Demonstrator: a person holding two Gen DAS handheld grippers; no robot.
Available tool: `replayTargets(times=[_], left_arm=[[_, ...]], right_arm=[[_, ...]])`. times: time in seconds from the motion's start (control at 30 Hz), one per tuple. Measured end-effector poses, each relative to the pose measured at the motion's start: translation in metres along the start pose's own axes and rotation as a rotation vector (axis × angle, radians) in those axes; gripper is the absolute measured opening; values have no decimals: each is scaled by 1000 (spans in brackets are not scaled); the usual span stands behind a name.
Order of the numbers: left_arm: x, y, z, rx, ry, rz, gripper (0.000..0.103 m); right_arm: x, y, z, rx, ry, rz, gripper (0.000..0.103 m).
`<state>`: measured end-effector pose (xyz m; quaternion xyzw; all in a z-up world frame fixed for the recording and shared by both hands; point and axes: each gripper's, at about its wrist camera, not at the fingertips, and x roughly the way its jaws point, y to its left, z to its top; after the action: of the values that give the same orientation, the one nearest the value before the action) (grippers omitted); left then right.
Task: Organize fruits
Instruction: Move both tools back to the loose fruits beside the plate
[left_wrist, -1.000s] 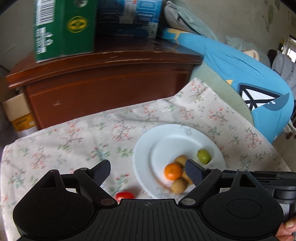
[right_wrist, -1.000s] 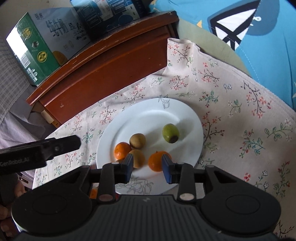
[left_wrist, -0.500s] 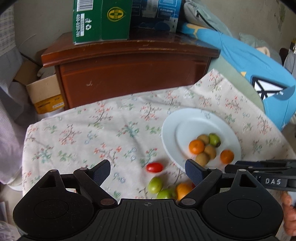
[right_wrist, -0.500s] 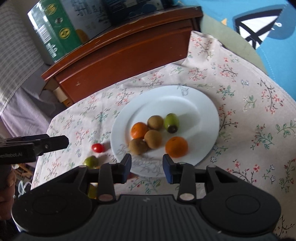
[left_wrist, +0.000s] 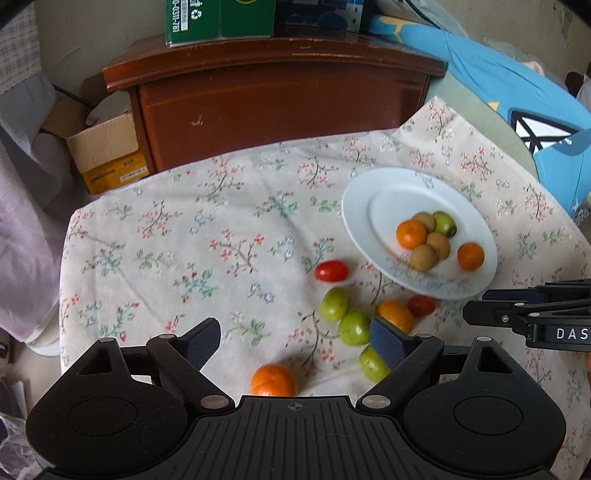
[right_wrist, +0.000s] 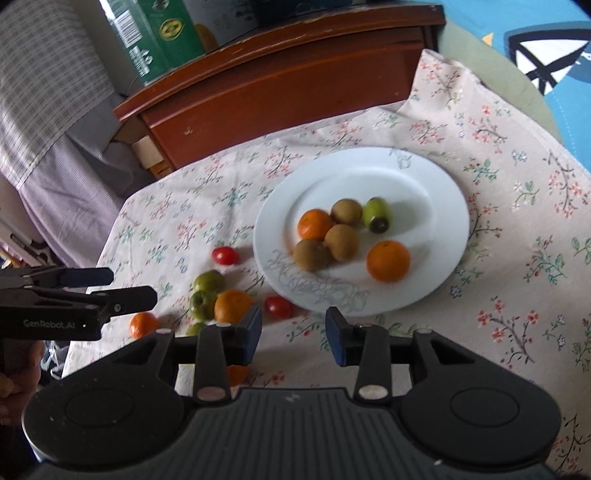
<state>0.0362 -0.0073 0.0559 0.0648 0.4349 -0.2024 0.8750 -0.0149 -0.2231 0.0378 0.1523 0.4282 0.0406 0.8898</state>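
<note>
Left tongs (left_wrist: 295, 341) released, jaws wide and empty – an orange (left_wrist: 273, 379) on the bench (left_wrist: 166, 236) is half hidden by their body. Loose fruit cluster (left_wrist: 354, 321) partly covered. Right tongs (right_wrist: 294, 332) narrowly parted, empty. White plate (right_wrist: 436, 192) holds six fruits.

In the left wrist view, the nearest orange (left_wrist: 273, 379) is half hidden behind the tongs' body, and a green fruit (left_wrist: 372, 363) is partly covered by a right fingertip (left_wrist: 386, 341). The green box (left_wrist: 219, 17) is cut off by the far edge. In the right wrist view, the plate (right_wrist: 436, 184) is blurred.
</note>
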Motion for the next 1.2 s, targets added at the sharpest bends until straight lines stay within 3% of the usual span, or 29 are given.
replayTargets(times=[0.53, 1.07, 1.2], left_arm=[[17, 11, -27, 20, 56, 23, 89], [28, 12, -37, 29, 41, 31, 88], [30, 12, -38, 32, 46, 25, 81]], right_arm=[[14, 29, -19, -116, 88, 73, 40], [30, 38, -24, -148, 123, 85, 44], [32, 40, -24, -160, 124, 82, 44]])
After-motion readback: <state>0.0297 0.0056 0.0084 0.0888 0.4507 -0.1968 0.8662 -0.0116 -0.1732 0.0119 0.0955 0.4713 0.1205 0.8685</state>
